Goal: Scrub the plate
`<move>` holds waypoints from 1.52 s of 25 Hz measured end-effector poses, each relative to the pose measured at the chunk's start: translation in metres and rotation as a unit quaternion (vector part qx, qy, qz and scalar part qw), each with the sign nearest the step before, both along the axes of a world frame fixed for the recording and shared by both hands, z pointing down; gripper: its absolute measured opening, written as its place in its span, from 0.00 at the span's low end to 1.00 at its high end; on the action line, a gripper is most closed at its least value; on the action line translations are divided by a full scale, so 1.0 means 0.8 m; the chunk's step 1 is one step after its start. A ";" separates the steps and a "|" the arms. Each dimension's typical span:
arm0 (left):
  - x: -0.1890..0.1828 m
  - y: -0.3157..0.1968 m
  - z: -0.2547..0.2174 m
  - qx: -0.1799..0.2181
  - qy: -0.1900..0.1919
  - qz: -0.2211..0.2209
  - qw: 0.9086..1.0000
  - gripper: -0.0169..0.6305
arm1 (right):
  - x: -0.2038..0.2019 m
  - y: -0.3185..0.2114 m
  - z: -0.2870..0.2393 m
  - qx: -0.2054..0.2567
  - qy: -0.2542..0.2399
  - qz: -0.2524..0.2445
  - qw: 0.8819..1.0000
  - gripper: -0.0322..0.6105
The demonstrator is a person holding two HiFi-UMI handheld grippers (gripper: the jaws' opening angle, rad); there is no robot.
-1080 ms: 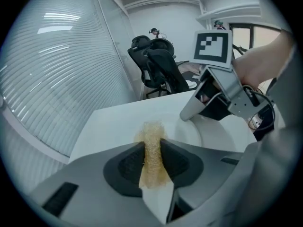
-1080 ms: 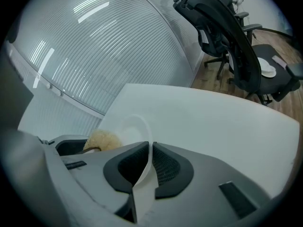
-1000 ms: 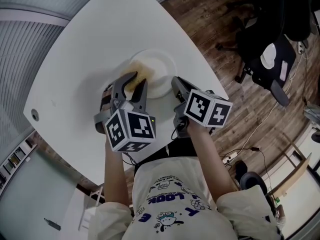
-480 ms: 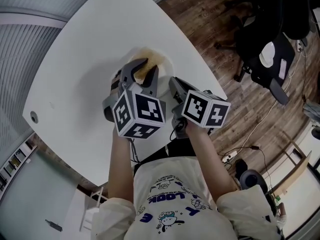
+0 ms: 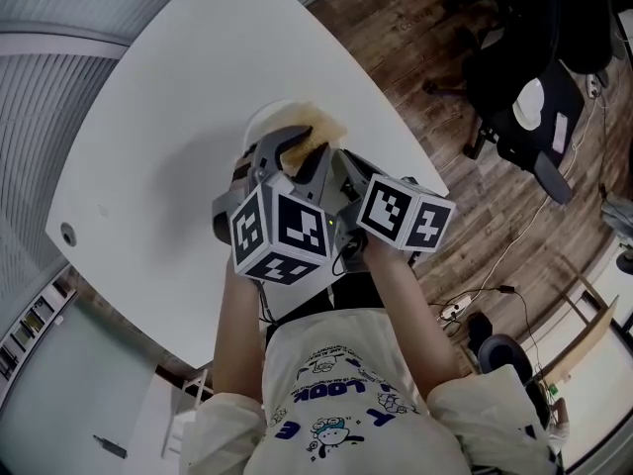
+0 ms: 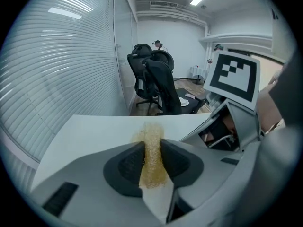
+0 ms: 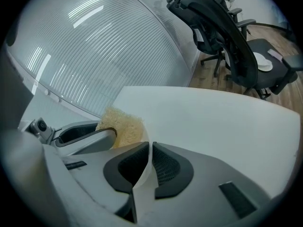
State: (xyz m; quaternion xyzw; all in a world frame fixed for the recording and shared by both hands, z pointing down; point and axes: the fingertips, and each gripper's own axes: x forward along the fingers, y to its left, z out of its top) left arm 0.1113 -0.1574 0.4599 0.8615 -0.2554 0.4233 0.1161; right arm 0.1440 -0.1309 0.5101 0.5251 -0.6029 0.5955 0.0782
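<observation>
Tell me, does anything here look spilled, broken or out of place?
Nothing stands out. The left tool grips a yellow sponge, the right tool clamps the white plate by its rim, and I see no spill or damage.

left tool [image 5: 302,148] | sponge [image 5: 321,127] swept rightward across plate [image 5: 265,117] | now beside right tool [image 5: 344,169]

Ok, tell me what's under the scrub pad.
The white plate is under the yellow scrub pad, which the left tool clamps. The right tool pinches the plate's rim. The plate surface beneath the pad is covered, so its cleanliness there cannot be seen.
</observation>
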 end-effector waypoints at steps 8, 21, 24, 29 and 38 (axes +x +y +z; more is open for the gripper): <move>-0.005 0.024 -0.005 -0.020 0.019 0.019 0.999 0.22 | 0.002 0.000 0.000 0.002 0.003 0.002 1.000 0.08; -0.041 0.078 -0.005 -0.050 0.007 0.039 0.998 0.23 | 0.001 -0.002 -0.001 0.004 0.011 -0.003 1.000 0.08; -0.044 0.079 -0.007 -0.046 -0.002 0.039 0.998 0.23 | 0.001 -0.002 -0.001 0.007 0.017 -0.010 1.000 0.08; -0.055 0.068 -0.011 -0.034 0.003 0.016 0.999 0.23 | 0.001 -0.002 -0.001 0.009 0.022 -0.014 1.000 0.08; -0.078 0.034 -0.022 -0.027 0.063 -0.084 0.994 0.23 | 0.000 -0.002 -0.003 0.014 0.033 -0.024 0.999 0.08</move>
